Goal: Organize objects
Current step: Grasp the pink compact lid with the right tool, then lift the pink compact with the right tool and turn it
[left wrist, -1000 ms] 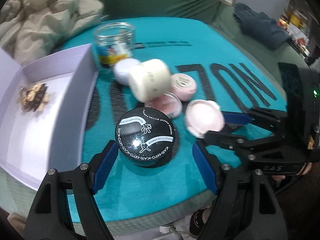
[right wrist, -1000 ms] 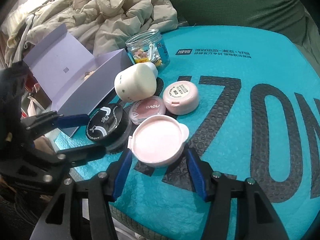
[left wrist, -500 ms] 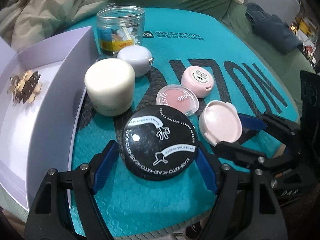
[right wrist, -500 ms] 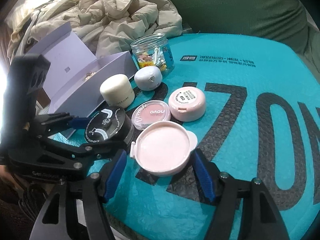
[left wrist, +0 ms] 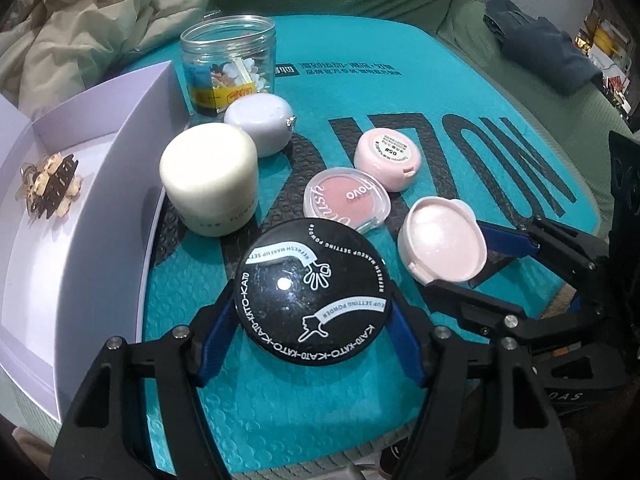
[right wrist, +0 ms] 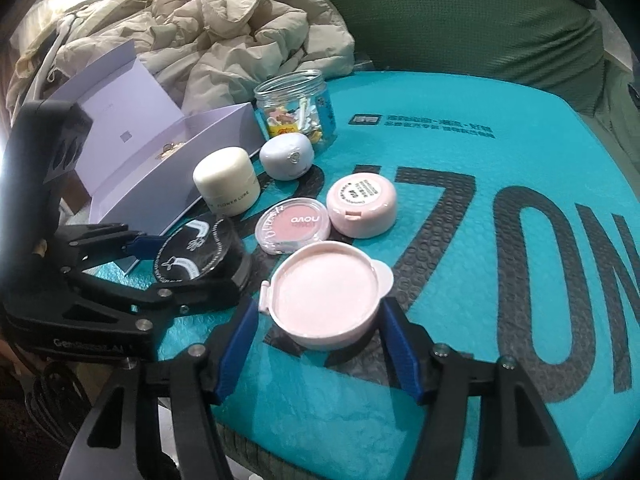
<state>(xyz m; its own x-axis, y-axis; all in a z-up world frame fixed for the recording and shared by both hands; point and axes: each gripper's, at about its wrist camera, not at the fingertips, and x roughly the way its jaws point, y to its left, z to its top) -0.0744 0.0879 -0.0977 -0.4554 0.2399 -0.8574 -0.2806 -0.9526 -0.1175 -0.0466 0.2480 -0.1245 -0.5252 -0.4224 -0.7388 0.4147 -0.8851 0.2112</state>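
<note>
Gripping the black setting-powder compact (left wrist: 312,294), the left gripper (left wrist: 310,320) has its blue pads (left wrist: 216,336) pressed to both sides of the round case; jaws are closed on it. The compact sits tilted toward the camera above the teal bubble mailer (left wrist: 460,92), lid lettering facing up. In the right wrist view the same compact (right wrist: 196,256) shows at left, clamped between the left gripper's fingers.

Right gripper (right wrist: 320,336): jaws closed on the pale pink compact (right wrist: 326,294), one blue pad (right wrist: 236,344) at each side of the rim. Its hinge tab points left, its thumb tab right. From the left wrist view this pink compact (left wrist: 444,244) is held tilted, just right of the black one; cannot tell whether it touches the mailer.

Other items on the mailer:
- clear-lidded blush pan (left wrist: 346,200), just beyond both held compacts
- small pink compact with label (left wrist: 387,158), touching or nearly touching the blush pan
- cream jar (left wrist: 210,184), upright, beside the wall of the lilac box (left wrist: 132,168)
- lilac egg-shaped case (left wrist: 259,118), just behind the cream jar
- clear plastic jar (left wrist: 228,64) with small mixed pieces inside, lid off, behind the egg-shaped case

Lilac box stands open at the left; a hair claw clip (left wrist: 50,184) lies inside on its floor. A beige puffer jacket (right wrist: 224,36) is heaped behind the box.
</note>
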